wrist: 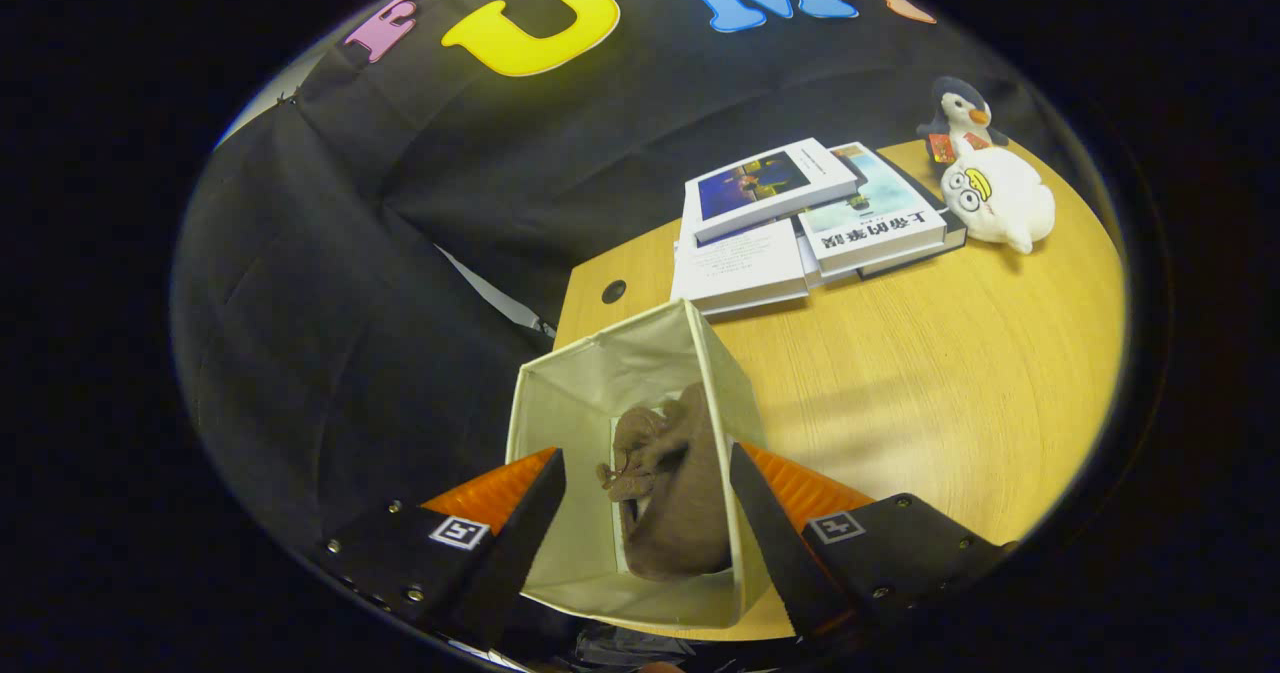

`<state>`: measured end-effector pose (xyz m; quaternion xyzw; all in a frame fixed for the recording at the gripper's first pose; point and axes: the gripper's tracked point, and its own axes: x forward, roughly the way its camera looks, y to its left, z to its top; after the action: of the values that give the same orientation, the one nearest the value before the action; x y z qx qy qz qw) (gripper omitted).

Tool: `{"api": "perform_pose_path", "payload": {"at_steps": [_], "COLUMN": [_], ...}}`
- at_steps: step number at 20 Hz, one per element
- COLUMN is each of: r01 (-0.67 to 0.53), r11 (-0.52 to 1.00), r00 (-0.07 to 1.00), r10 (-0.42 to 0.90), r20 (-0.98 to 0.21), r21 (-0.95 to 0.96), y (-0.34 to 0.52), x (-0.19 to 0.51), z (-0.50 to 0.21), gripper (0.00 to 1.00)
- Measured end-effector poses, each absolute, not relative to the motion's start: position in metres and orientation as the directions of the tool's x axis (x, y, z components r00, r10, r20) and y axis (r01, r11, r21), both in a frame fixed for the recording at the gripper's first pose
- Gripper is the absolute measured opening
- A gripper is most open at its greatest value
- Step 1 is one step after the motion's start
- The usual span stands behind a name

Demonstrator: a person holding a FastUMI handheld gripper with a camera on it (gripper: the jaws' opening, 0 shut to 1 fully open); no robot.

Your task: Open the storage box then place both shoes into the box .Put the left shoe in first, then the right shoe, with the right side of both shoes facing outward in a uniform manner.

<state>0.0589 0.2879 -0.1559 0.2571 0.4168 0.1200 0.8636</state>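
Jaws spread wide, empty, gripper (pixel 648 513) above open cream fabric storage box (pixel 560 403) holding brown suede shoe (pixel 680 503); stacked books (pixel 800 218), plush toys (pixel 995 193) beyond on wooden tabletop (pixel 950 373).

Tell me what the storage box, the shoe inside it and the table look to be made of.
Storage box: likely fabric over stiff panels; matte cream walls, creased corners.
Shoe: brown, soft and napped, perhaps suede or felt; no shine.
Table: wood or wood-look laminate; light grain lines, smooth low sheen.
The gripper hangs open over the box, its fingers either side of the shoe, not pressing it.
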Motion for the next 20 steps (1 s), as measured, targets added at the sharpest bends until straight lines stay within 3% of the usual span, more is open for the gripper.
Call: {"api": "perform_pose_path", "payload": {"at_steps": [10,20], "r01": [-0.169,-0.109], "r11": [0.924,0.982], "r00": [0.824,0.939], "r10": [0.323,0.152], "r20": [-0.466,-0.309], "r21": [0.342,0.153], "y": [0.182,0.044], "x": [0.035,-0.005], "z": [-0.041,0.028], "gripper": [0.98,0.97]}}
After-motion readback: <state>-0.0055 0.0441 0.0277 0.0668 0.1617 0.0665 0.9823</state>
